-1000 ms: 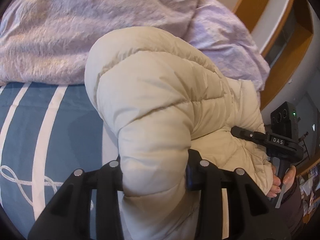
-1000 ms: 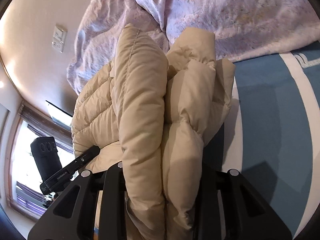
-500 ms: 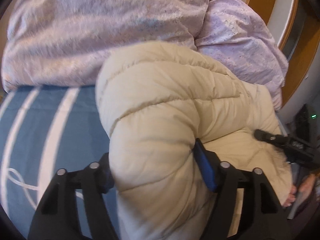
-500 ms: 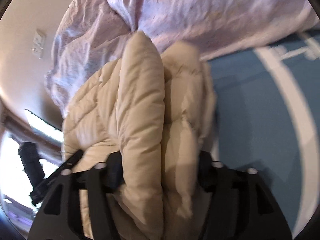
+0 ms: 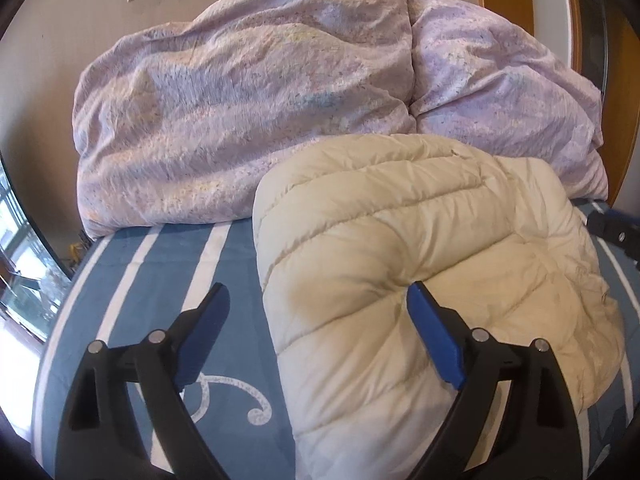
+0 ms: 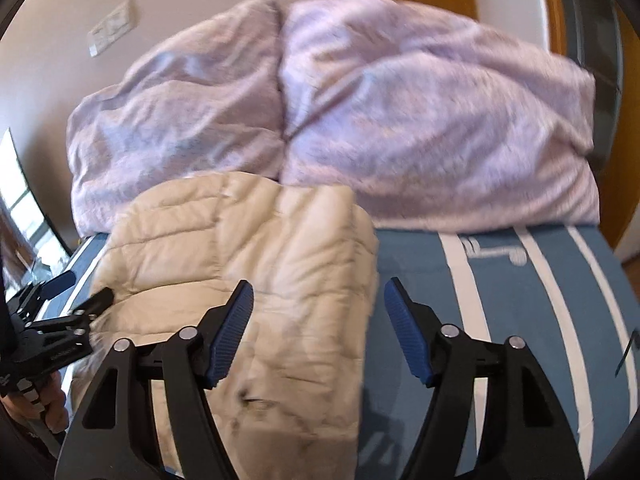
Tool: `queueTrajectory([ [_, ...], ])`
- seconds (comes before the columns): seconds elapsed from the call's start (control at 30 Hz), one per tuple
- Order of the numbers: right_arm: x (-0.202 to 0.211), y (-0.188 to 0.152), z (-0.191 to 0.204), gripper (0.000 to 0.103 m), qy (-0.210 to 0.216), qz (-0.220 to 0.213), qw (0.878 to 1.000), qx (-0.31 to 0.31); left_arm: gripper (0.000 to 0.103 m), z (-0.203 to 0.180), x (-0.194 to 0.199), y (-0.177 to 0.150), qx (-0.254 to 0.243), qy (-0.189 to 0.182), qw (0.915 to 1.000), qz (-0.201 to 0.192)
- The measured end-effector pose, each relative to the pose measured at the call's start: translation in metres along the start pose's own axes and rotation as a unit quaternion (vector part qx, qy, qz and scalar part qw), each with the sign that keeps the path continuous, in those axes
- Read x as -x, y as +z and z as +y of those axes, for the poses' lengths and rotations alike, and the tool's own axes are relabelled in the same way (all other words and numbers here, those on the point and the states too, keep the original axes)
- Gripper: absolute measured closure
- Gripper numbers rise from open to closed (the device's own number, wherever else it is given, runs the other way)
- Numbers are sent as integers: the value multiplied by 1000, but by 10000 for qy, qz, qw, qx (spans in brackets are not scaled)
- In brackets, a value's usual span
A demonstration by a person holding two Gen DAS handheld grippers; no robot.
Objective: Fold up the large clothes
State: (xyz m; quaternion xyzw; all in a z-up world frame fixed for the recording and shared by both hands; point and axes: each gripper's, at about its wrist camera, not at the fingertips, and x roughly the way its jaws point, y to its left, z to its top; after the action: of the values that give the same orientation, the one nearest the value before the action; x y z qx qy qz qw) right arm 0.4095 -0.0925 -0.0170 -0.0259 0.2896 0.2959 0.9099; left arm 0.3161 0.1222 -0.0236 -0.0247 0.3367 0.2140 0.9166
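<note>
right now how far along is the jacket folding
Mostly done: the cream puffer jacket lies folded in a compact bundle on the blue striped bedsheet, in front of the lilac duvet. Nothing is held: the left gripper and right gripper have just been opening, their fingers clear of the fabric. Left: perhaps tidying the bundle.

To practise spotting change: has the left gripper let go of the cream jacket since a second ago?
Yes. The left gripper has just been opening; its pads no longer clamp the cream jacket, which now lies on the blue bedsheet.
</note>
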Motion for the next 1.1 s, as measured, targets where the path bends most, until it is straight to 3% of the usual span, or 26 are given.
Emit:
queueTrajectory([
  [0.27,-3,-2,35,56,145,-21,9989,447,12,-7,-2,-1,-38,108,9999,88],
  [0.5,-14,-16,39,57,98,46,9981,612,12,-15,-8,-6,-98,115,9998,126],
  [0.77,-41,-39,34,57,-245,233,9965,767,9,-17,-22,-11,-59,21,9998,201],
  [1.1,-60,-52,22,55,-230,450,9977,451,6,-19,-43,-18,58,-211,9991,375],
])
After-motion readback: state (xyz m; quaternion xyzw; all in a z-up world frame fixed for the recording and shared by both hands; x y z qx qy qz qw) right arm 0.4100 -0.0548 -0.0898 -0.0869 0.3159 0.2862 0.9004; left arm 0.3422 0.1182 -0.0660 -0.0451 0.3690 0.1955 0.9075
